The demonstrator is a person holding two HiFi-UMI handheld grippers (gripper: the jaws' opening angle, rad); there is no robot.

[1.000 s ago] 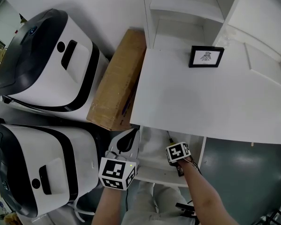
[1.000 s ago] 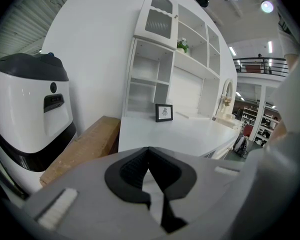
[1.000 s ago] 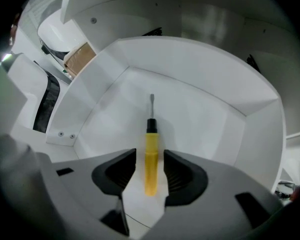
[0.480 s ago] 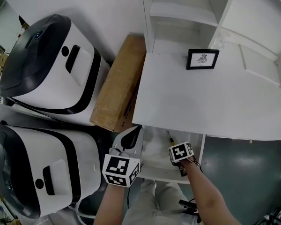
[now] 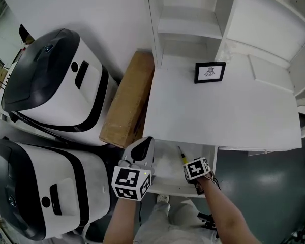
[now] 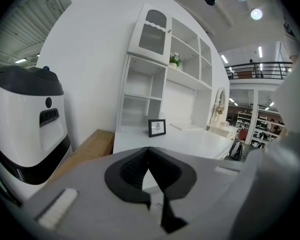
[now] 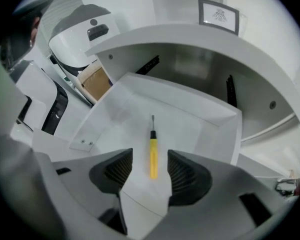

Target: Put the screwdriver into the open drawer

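Drawer (image 7: 190,115) holds the screwdriver (image 7: 153,149); right claw (image 7: 149,156), just opened, hangs empty.

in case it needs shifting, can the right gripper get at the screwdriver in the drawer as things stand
Probably yes. The right gripper hangs above the screwdriver, its jaws just opened and empty. The screwdriver lies flat in the open drawer, with nothing over it.

Head view: from high above, facing steeply down on the white desk (image 5: 218,111), open drawer (image 5: 165,162) at lower centre | Left gripper view: low, near level, looking across the desk toward the framed picture (image 6: 157,127) | Right gripper view: close above the drawer, facing down | Shared: desk and picture in all three
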